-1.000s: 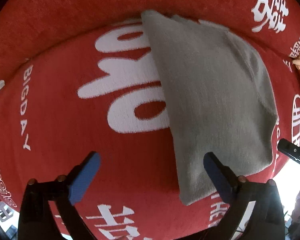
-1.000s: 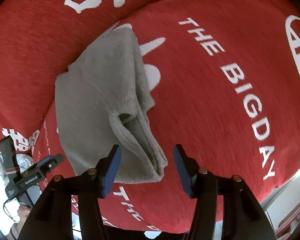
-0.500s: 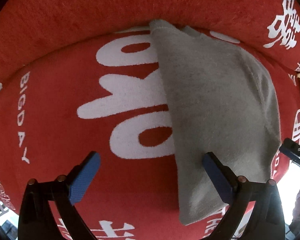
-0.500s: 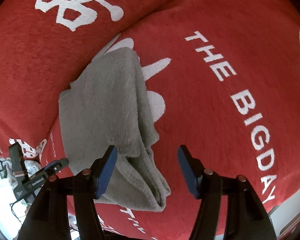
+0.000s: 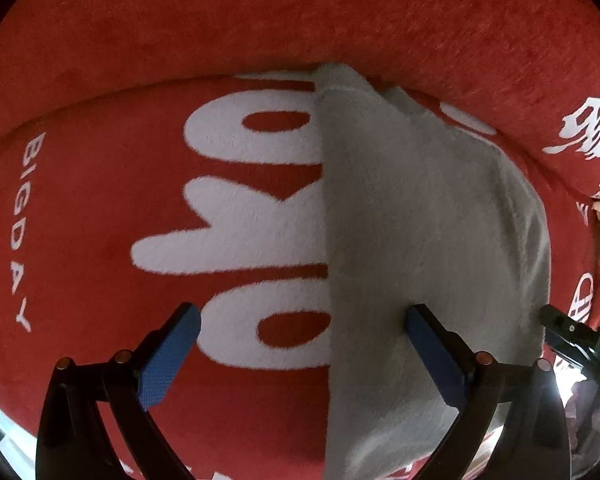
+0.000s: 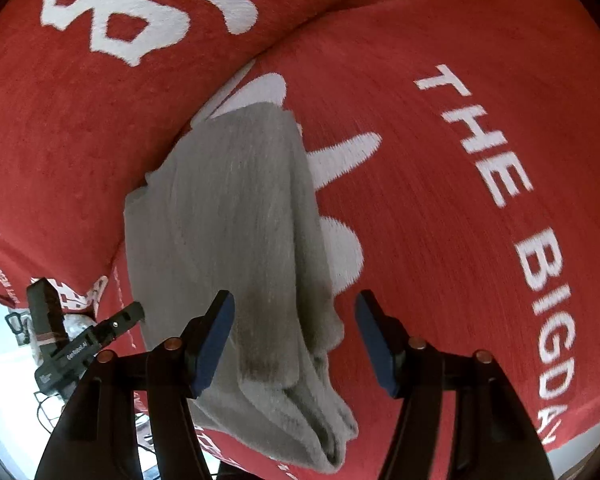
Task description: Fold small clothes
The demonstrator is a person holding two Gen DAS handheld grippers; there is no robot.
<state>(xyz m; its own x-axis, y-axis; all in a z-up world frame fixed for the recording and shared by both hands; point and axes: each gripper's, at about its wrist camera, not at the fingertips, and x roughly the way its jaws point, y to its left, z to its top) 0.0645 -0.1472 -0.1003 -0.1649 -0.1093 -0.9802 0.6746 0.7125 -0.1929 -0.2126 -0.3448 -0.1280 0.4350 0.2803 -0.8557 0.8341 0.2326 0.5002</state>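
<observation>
— Grey fleece, soft and light: the garment [image 6: 236, 240] lies folded on the red blanket [image 6: 440, 200], its layered end between my right gripper [image 6: 296, 344] pads, untouched.
— Where would you grab?
— That thick end at 6 o'clock; the layers may slide apart.
— And the left gripper [image 5: 300, 356]?
— Gaping too, empty, its right pad over the long edge.

Plain grey garment [image 5: 412, 240] on red cover [image 5: 100, 208] with white lettering; blue pads [image 6: 214, 344] on black hand-held gripper
</observation>
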